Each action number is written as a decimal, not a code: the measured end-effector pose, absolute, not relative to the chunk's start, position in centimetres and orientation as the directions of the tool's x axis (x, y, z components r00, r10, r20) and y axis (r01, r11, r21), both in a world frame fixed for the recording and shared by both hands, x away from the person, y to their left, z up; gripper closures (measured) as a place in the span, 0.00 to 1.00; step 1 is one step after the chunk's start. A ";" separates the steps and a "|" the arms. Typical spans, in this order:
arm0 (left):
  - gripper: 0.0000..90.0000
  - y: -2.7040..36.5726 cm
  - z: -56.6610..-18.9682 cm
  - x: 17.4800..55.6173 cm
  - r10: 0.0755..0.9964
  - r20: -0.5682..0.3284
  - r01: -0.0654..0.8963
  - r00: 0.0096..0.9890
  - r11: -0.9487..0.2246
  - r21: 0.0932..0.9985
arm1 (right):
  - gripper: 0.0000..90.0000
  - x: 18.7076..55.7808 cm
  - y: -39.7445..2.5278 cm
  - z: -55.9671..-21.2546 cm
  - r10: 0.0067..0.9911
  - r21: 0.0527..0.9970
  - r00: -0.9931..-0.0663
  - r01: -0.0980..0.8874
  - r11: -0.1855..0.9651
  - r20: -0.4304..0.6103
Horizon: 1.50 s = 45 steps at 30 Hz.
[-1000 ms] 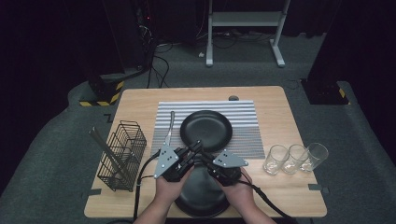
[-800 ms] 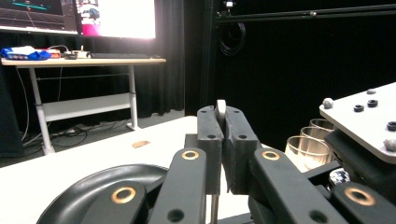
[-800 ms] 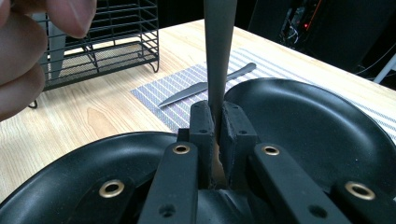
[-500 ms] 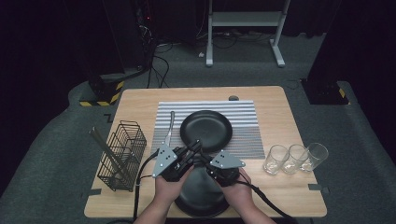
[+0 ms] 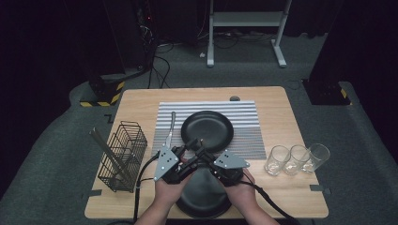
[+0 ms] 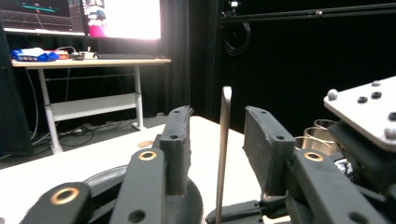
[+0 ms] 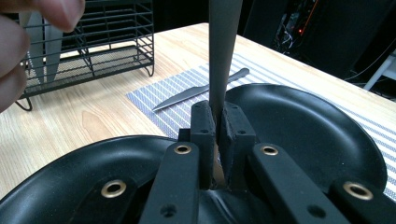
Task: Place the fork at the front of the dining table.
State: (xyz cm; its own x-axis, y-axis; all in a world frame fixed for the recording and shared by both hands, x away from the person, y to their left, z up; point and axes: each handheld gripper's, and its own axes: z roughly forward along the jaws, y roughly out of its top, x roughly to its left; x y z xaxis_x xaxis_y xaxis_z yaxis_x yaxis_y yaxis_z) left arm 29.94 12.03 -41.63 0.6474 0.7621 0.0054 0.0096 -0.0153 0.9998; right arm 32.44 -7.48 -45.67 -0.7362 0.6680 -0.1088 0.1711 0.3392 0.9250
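Right tool [image 7: 215,128] clamped on an upright knife [image 7: 223,51], long axis vertical above the near plate [image 7: 70,182]; blade standing between the wide left tool [image 6: 217,135] jaws, untouched

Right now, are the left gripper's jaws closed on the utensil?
No, in the left gripper view the left gripper stands open, the upright utensil between its jaws with gaps on both sides.

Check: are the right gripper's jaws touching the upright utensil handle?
Touching. The right gripper view shows the right gripper with both jaws pressed flat against the grey utensil handle, no gap on either side.
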 end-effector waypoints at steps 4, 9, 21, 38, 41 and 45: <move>0.63 12.1 -41.7 29.7 0.773 0.016 0.005 0.634 -0.024 1.000 | 0.94 32.4 -7.9 -45.6 0.672 0.928 -0.733 0.170 0.331 -0.106; 0.61 12.6 -42.1 29.7 0.783 0.014 0.021 0.622 -0.034 0.999 | 0.94 32.5 -8.3 -45.5 0.676 0.931 -0.729 0.165 0.324 -0.106; 0.60 13.5 -44.3 30.4 0.818 0.037 0.080 0.574 -0.102 0.992 | 0.94 32.2 -9.8 -46.0 0.687 0.936 -0.721 0.173 0.305 -0.090; 0.60 15.6 -47.4 30.8 0.864 0.077 0.169 0.498 -0.184 0.968 | 0.94 32.7 -12.7 -45.8 0.721 0.943 -0.689 0.191 0.271 -0.068; 0.60 16.2 -47.8 30.9 0.873 0.069 0.185 0.482 -0.179 0.966 | 0.94 32.8 -13.0 -45.8 0.726 0.944 -0.684 0.189 0.271 -0.072; 0.60 17.2 -48.3 30.9 0.886 0.060 0.213 0.461 -0.176 0.961 | 0.94 33.1 -13.5 -45.8 0.738 0.945 -0.672 0.194 0.265 -0.069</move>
State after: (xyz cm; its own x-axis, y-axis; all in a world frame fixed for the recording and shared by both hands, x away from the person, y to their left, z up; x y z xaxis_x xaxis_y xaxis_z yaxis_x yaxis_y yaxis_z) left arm 30.90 17.16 -48.35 0.4606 0.8856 0.0600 0.2130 -0.1759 0.9611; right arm 33.05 -13.50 -45.82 -0.6717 0.7376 -0.0689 0.1940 0.2649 0.9445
